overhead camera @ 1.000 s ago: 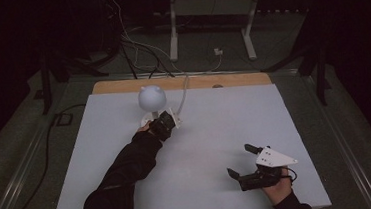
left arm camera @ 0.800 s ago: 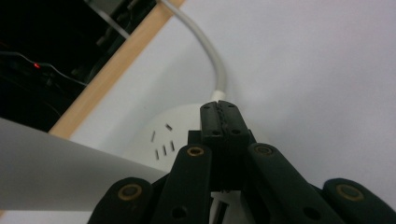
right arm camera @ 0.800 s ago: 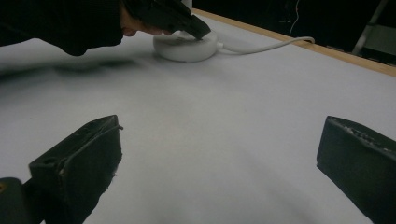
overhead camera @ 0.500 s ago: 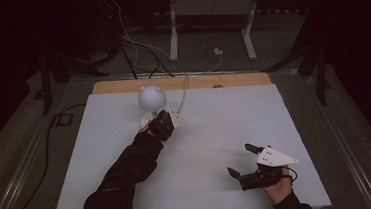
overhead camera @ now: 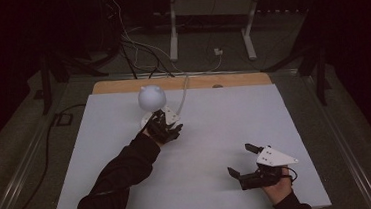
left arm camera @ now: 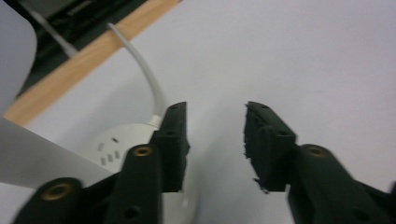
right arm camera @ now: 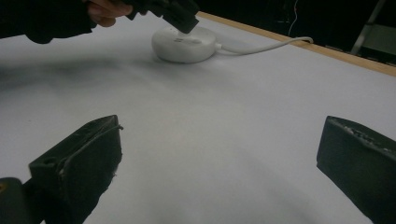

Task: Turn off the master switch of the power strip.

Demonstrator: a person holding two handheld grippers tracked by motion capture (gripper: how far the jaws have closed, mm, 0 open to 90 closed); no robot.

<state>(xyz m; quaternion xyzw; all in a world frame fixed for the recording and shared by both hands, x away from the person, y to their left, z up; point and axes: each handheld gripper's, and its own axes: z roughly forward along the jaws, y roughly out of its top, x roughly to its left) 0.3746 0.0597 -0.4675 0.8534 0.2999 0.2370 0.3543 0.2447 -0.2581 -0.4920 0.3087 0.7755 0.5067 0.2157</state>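
Observation:
A small white lamp with a round head (overhead camera: 151, 97) stands on a round white base (right arm camera: 184, 44) at the far left-middle of the white table (overhead camera: 216, 132). Its white cable (left arm camera: 147, 79) runs off over the far edge. My left gripper (overhead camera: 170, 128) hovers just above the base (left arm camera: 112, 144). It is open, and its left jaw sits over the base's right edge where the cable leaves. The left gripper (left arm camera: 215, 112) holds nothing. My right gripper (overhead camera: 239, 159) rests near the front right of the table, wide open and empty (right arm camera: 219, 140).
A wooden strip (overhead camera: 231, 80) runs along the table's far edge. Beyond it, a white stand (overhead camera: 210, 27) and loose cables (overhead camera: 133, 43) lie on the dark floor. Bare white surface stretches between the two grippers.

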